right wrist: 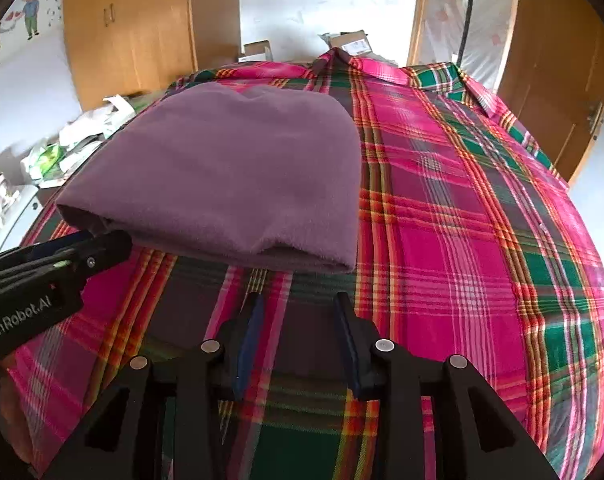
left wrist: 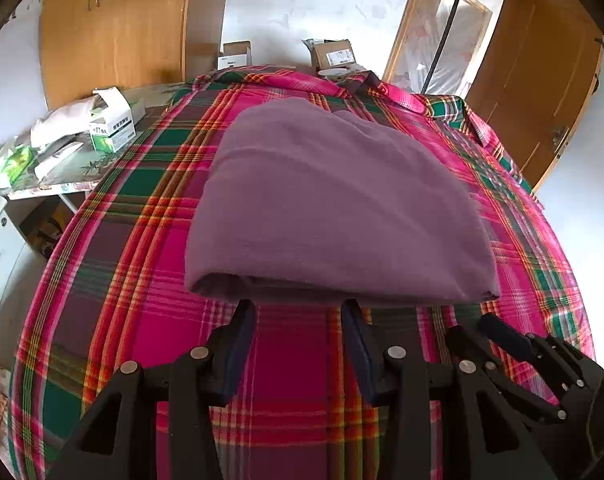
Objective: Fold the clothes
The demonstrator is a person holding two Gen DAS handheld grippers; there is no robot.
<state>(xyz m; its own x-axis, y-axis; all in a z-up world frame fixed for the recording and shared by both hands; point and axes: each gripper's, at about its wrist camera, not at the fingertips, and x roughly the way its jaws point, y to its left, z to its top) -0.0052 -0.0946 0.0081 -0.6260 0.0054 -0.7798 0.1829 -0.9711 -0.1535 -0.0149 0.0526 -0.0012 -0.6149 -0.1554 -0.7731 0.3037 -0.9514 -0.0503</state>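
- A purple garment [left wrist: 333,204] lay folded into a compact rectangle on a bench covered with a pink, green and red plaid cloth [left wrist: 134,240].
- Its near edge showed stacked layers, so I judged that at least 1 fold was already made.
- The left claw [left wrist: 298,312] stood open, its 2 fingers spread apart and empty, the tips just short of the garment's near edge.
- The right claw [right wrist: 298,304] was likewise open and held nothing, with its tips near the garment's near right corner but apart from it.
- In the right wrist view the left claw's body came in from the left, its tip just beside the garment's near left corner; whether it touched the fabric I could not tell.
- Boxes [left wrist: 114,124] and packets sat on a glass-topped surface to the far left, well apart from the garment.
- Cardboard boxes [left wrist: 335,54] stood at the far end, beyond the plaid cloth, and wooden cupboards [left wrist: 114,28] rose behind them.
- Step in hand, as I judged it: the folding looked nearly done, with both claws released and poised at the near edge.
- The next move probably called for either 1 more fold, each claw pinching a near corner through all layers and carrying it to the far edge, or simply leaving the bundle as finished.
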